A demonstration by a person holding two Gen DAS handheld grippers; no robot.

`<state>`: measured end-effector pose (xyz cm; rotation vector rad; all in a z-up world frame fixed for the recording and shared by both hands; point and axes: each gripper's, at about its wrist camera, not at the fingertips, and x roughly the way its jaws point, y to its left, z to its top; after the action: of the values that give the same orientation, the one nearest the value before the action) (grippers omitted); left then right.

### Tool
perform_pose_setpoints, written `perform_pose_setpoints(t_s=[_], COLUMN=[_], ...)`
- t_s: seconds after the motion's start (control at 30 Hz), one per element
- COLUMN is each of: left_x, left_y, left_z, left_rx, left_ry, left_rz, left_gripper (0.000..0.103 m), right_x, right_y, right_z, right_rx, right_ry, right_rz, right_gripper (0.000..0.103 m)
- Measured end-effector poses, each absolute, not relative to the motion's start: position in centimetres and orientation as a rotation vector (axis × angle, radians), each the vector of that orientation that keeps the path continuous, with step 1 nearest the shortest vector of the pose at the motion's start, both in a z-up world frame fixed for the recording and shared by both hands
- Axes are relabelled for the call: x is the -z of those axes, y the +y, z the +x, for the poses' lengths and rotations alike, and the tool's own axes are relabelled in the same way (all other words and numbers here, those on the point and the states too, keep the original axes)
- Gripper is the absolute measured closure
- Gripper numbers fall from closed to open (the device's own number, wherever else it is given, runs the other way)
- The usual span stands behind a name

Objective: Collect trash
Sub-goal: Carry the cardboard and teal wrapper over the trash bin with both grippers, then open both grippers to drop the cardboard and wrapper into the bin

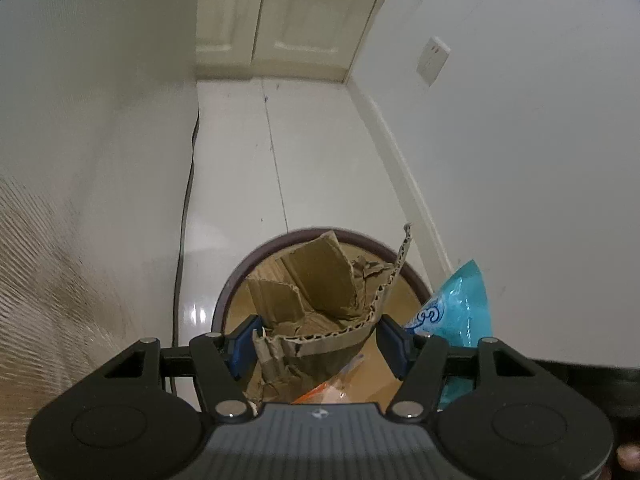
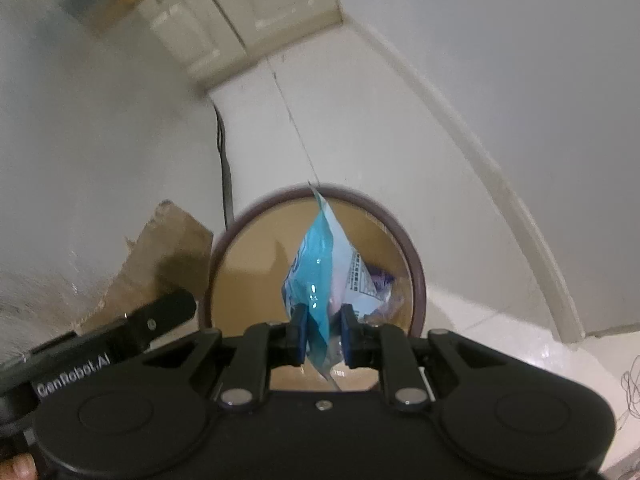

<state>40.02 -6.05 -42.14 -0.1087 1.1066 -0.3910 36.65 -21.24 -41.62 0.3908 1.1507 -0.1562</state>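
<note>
Over glossy white floor (image 1: 320,152), bin (image 2: 416,264), white walls (image 1: 520,120)

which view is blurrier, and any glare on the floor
Right wrist view is softer: cream cabinet doors and round brown-rimmed bin smear, though the blue plastic wrapper in the right hand-held gripper stays fairly crisp. Left wrist view is sharper, with glare on the glossy white floor.

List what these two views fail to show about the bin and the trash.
- Bin floor: right wrist view, hidden by blue packet.
- Packet print: too small, blurred.
- Left gripper grip on cardboard: left wrist view, contact unclear.
- Orange scrap: cut off by gripper body.
</note>
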Motion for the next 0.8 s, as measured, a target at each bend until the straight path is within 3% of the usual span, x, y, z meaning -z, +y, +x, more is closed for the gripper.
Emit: perform_pose_setpoints(t_s=[0.43, 0.53, 0.6, 0.8], left_x=[45.4, 45.8, 45.9, 46.6], left_y=[-6.4, -6.6, -6.6, -7.1], left_z=[40.4, 40.7, 40.7, 40.6], left_rx=[0.413, 0.393, 0.38, 0.38], left_ry=[1.166, 1.174, 1.186, 1.24], left_rz=[-0.104, -0.063, -0.039, 0.024], left_gripper=[0.038, 0.029, 0.018, 0.015], right_x=[44.0, 44.0, 44.2, 44.8], right_y=[-21.6, -21.5, -21.5, -21.2], right_z=[37.9, 38.0, 38.0, 38.7], right_rx=[0.109, 0.103, 0.103, 0.109], right_ry=[1.249, 1.25, 1.255, 1.274], right_rz=[0.304, 0.296, 0.294, 0.282], right_gripper=[0.086, 0.086, 0.085, 0.085])
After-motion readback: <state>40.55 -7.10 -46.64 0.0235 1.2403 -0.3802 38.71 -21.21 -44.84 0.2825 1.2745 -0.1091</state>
